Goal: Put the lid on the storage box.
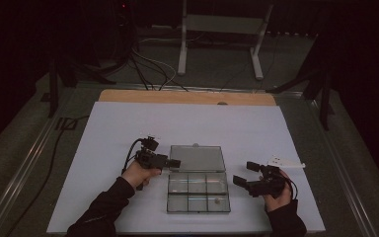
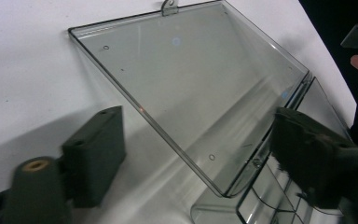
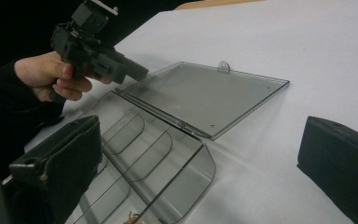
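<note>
A clear plastic compartment box point(image 1: 198, 191) lies open on the white sheet, its lid point(image 1: 197, 158) folded back flat behind the base. My left gripper point(image 1: 174, 162) is at the lid's left edge, near the hinge. In the left gripper view its jaws point(image 2: 205, 163) stand wide apart on either side of the lid's point(image 2: 186, 79) near corner, and the pads do not press on it. My right gripper point(image 1: 246, 173) is open just right of the base, with nothing between its jaws point(image 3: 200, 163). A small brownish item point(image 3: 130, 217) sits in a front compartment.
A small white slip point(image 1: 285, 161) lies on the sheet beyond the right hand. The white sheet point(image 1: 128, 123) covers a wooden board, with a metal rail along each side. Cables and a stand's legs point(image 1: 217, 44) sit behind the table.
</note>
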Demonstrator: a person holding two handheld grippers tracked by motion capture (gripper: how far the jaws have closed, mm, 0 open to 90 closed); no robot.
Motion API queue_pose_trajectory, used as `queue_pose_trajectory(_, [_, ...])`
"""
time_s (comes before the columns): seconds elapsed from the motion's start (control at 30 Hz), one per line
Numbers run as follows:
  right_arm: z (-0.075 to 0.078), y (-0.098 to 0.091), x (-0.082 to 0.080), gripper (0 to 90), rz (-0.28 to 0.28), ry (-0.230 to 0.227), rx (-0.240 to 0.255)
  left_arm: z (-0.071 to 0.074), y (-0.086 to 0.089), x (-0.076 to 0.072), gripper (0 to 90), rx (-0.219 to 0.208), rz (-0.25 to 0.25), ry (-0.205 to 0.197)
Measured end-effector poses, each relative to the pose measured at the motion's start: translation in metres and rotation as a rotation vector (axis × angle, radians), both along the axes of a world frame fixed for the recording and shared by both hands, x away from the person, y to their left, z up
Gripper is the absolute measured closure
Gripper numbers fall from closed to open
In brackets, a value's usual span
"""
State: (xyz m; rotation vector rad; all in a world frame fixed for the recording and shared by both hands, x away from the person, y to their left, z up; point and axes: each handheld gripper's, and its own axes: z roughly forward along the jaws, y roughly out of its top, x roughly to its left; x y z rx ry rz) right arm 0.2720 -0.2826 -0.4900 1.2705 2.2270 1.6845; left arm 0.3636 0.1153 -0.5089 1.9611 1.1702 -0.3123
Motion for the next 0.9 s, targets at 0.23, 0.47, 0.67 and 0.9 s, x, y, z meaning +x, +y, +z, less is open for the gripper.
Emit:
queue_pose_trajectory(0.23, [0.0004, 0.0002, -0.0004, 0.0, 0.000, -0.001, -0.001, -0.0021, 0.0031, 0.0017, 33.0, -0.025, 0.015, 0.014])
queue_pose_trajectory(0.47, [0.0001, 0.0001, -0.0001, 0.0, -0.001, 0.001, 0.001, -0.0082, 0.0029, 0.0036, 45.5, -0.023, 0.011, 0.037])
queue_pose_trajectory(0.67, [0.0003, 0.0003, -0.0004, 0.0, 0.000, 0.000, 0.000, -0.0095, 0.0037, 0.0040, 49.7, -0.022, 0.015, 0.040])
queue_pose_trajectory(0.9, [0.0004, 0.0003, -0.0004, 0.0, -0.001, 0.000, -0.001, -0.0088, 0.0042, 0.0035, 51.9, -0.037, 0.012, 0.038])
